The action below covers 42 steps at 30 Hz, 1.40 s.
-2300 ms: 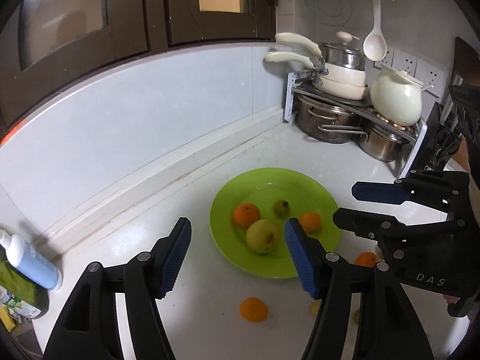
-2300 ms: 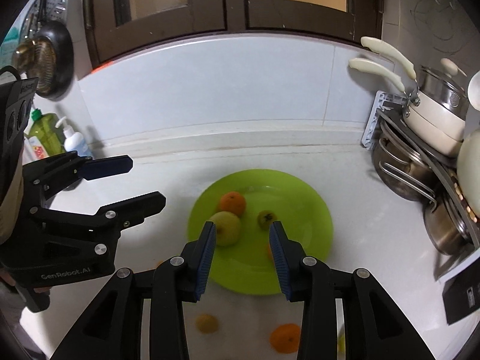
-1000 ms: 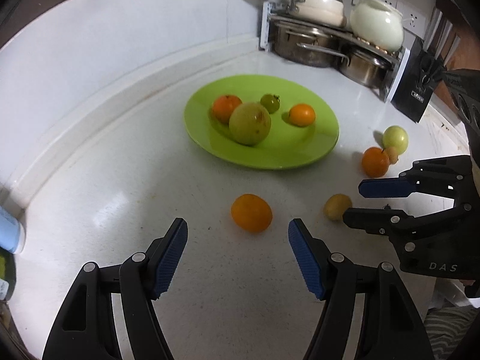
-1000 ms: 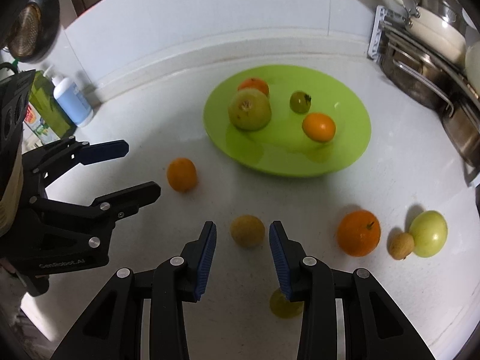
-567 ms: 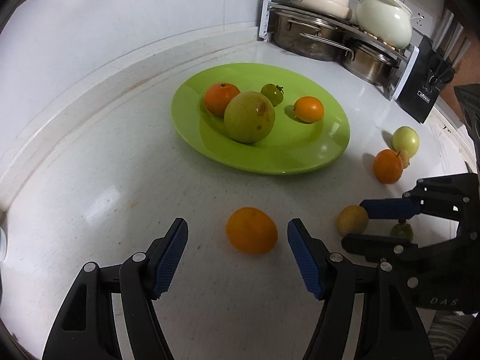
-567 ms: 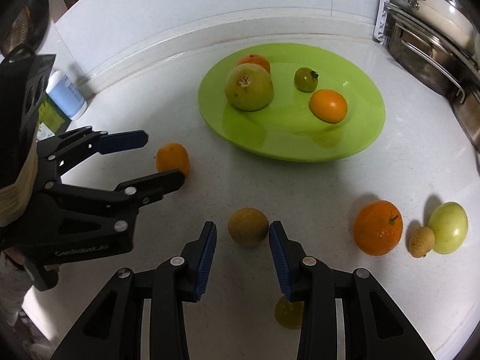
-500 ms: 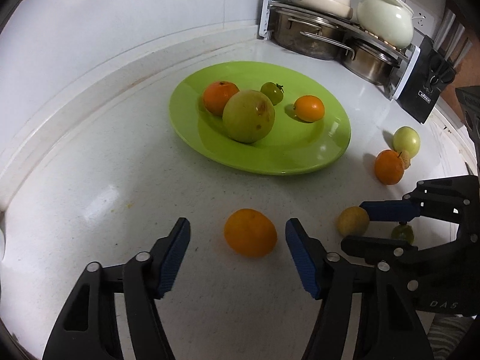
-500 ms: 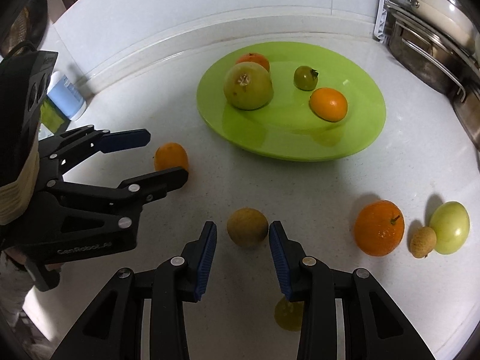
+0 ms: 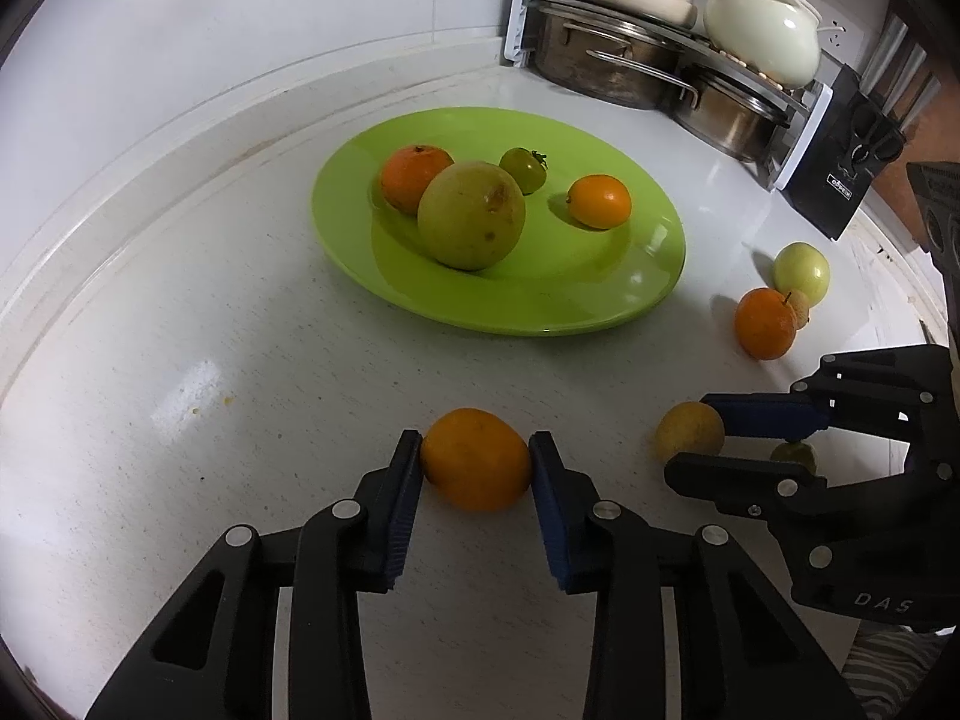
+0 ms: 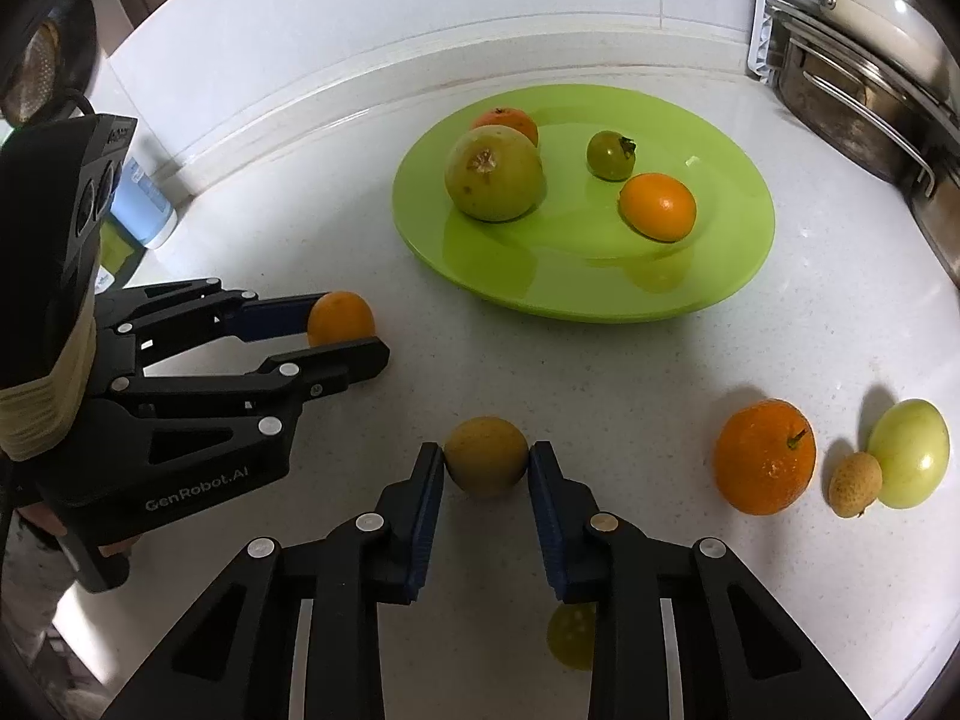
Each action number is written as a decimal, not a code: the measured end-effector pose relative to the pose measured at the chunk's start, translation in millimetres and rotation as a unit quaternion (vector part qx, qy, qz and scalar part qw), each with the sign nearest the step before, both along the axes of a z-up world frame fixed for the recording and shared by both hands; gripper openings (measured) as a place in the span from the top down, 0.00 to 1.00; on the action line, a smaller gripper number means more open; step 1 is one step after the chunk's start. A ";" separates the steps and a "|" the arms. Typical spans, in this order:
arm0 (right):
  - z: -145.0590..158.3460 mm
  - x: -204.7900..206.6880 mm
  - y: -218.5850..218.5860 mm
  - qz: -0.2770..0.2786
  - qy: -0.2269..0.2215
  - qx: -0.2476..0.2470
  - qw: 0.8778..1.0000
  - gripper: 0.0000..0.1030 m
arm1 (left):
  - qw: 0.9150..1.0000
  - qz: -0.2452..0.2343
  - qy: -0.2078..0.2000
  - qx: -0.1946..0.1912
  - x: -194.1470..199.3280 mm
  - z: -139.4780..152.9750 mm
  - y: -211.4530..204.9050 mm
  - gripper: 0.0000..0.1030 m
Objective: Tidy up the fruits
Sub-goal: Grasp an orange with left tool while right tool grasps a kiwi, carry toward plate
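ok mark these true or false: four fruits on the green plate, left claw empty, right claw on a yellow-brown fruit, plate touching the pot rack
1. Four fruits lie on the round green plate. True.
2. The left claw is empty. False: it is closed on a small orange citrus fruit.
3. The right claw grips a round yellow-brown fruit. True.
4. The plate touches the metal pot rack. False: bare counter separates them.

Four fruits [image 9: 471, 213] on green plate [image 9: 654, 276]

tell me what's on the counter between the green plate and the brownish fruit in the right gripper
Nothing: in the right wrist view, only bare white counter separates the green plate from the brownish fruit.
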State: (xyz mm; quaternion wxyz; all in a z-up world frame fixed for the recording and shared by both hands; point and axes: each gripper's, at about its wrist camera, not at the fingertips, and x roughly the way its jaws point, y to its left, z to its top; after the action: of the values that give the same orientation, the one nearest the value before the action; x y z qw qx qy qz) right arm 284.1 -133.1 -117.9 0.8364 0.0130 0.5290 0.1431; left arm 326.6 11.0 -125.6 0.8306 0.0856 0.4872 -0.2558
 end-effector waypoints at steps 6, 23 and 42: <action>7.1 -2.3 -2.4 0.000 -0.011 0.003 1.000 0.70 | 1.000 0.003 -0.009 0.000 -5.6 8.5 0.8 0.65; 40.5 -12.6 -13.2 0.003 -0.063 0.009 0.998 0.70 | 0.998 0.033 -0.046 -0.016 -30.1 48.8 2.0 0.65; 83.0 -8.1 -47.2 -0.006 -0.134 0.017 0.991 0.70 | 0.991 0.072 -0.105 -0.035 -32.5 94.3 -23.6 0.65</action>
State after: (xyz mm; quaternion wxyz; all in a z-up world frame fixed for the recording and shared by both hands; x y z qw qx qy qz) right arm 276.0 -180.3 -34.9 0.9002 0.0107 0.4096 0.1472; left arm 294.1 -12.7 -31.3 0.8961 0.0478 0.3926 -0.2017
